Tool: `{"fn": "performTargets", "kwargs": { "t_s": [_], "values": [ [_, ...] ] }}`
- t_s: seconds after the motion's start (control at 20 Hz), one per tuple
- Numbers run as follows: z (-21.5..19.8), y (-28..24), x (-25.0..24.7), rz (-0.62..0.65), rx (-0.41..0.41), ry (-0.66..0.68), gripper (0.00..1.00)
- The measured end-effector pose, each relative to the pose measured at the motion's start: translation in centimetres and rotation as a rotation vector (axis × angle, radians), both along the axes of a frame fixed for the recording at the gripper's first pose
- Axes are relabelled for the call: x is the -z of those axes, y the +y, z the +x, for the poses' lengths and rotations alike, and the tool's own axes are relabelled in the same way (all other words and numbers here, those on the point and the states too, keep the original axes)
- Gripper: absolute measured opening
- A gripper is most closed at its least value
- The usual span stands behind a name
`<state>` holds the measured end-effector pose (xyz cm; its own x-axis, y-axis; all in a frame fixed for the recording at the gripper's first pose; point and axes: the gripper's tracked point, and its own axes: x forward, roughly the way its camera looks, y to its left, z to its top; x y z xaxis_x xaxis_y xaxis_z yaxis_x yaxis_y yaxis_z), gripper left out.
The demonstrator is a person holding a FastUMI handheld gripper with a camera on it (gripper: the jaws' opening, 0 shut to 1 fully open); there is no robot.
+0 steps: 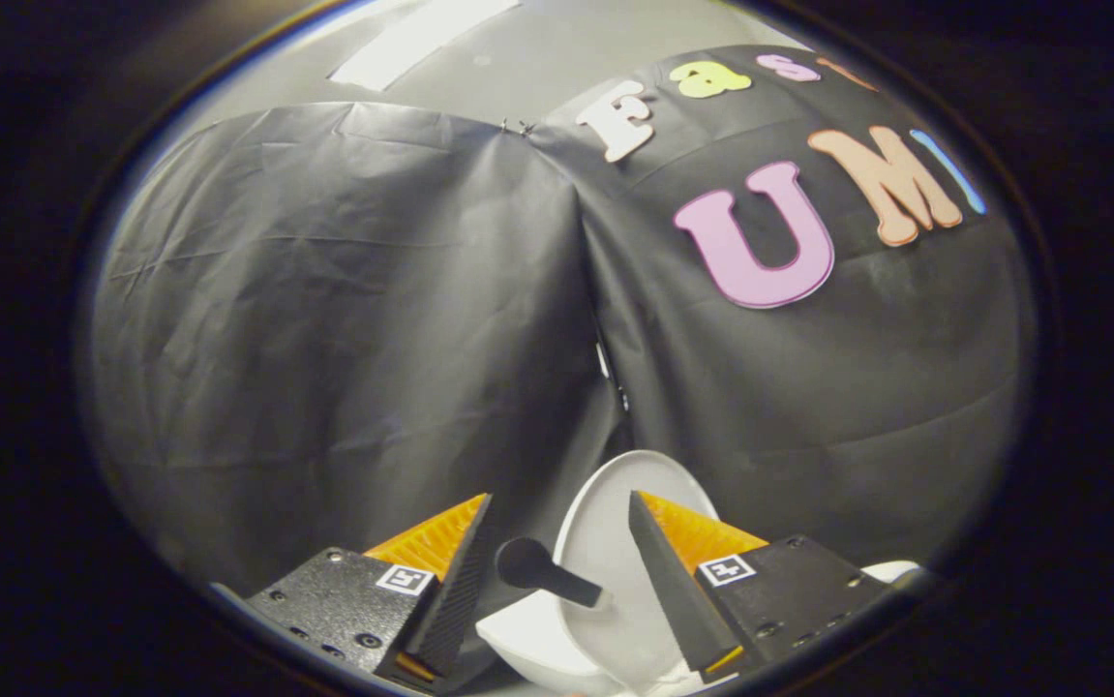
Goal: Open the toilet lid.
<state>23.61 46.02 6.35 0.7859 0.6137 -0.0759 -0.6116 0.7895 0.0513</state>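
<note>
The white toilet lid [615, 542] stands raised, nearly upright, its round top edge rising between and just beyond my fingertips. A dark handle with a round knob [539, 571] sticks out from the lid toward the left finger. Below it shows a piece of the white toilet rim [527, 639]. My gripper [558, 513] is open, with the handle and the lid's face in the gap between the fingers and neither finger pressing on them.
Black cloth walls [344, 319] meet in a corner seam right behind the toilet. A pale ceiling [537, 48] shows above the cloth.
</note>
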Motion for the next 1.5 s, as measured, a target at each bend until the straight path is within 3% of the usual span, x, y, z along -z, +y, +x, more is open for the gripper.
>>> {"fn": "performTargets", "kwargs": {
  "t_s": [0.3,0.65,1.05,1.25,1.5],
  "values": [
    [-0.2,-7.9,-4.4,0.017,0.145,-0.091,0.84],
    [-0.1,-21.0,-8.9,0.068,0.386,-0.241,0.83],
    [-2.8,-36.5,-10.3,0.085,0.639,-0.316,0.82],
    [-4.6,-42.5,-10.1,0.116,0.698,-0.313,0.82],
    [-6.4,-46.8,-8.6,0.151,0.634,-0.292,0.80]
  ]
}}
